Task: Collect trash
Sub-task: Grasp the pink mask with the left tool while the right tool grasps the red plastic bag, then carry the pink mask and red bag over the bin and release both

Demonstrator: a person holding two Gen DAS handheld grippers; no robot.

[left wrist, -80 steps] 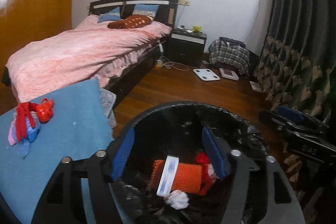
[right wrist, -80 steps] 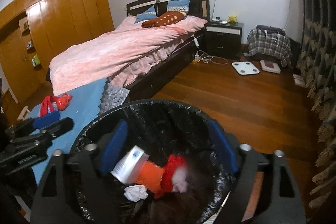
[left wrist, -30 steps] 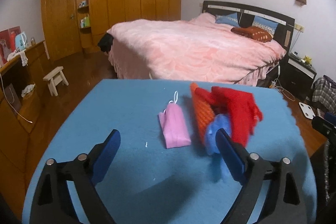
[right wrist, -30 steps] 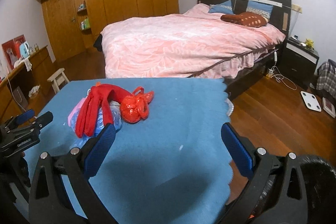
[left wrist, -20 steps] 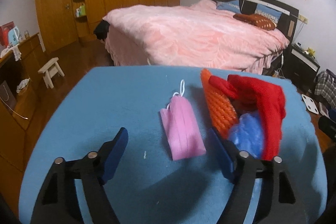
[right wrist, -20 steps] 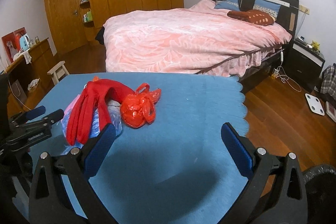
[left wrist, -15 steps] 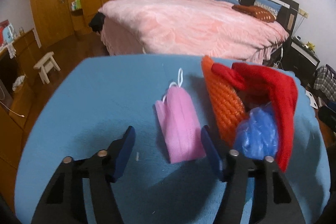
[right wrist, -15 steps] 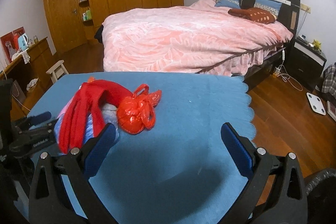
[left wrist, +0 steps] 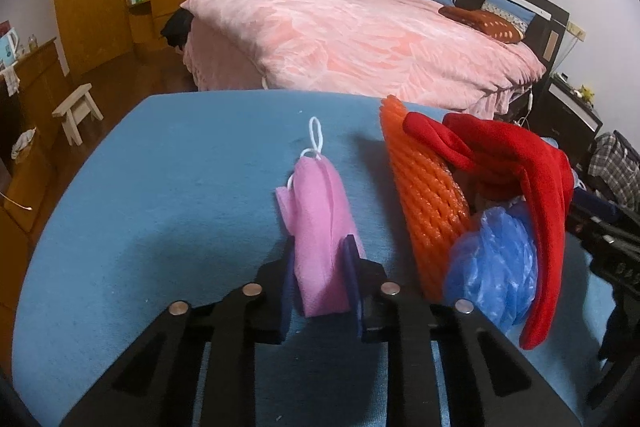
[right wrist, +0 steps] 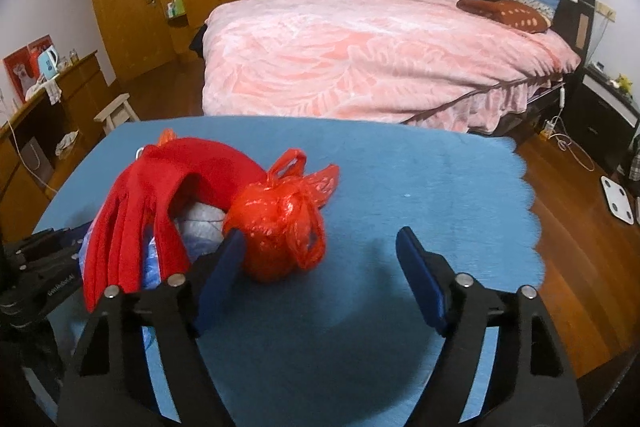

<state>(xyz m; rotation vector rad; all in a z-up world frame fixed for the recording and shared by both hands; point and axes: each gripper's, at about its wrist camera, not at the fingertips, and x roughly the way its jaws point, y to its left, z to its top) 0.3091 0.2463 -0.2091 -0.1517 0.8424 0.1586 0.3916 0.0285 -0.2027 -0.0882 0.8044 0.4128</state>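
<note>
Lying between left fingers point(left wrist: 285, 263) — pinched — pink mask point(left wrist: 318, 223) on blue cloth point(left wrist: 160, 187).

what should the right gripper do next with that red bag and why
Probably slide a little toward the left of its view, then finish closing. The right gripper has just been closing, but the knotted red plastic bag sits against its left finger, with a wide gap to the other. The left gripper already pinches the pink face mask.
</note>
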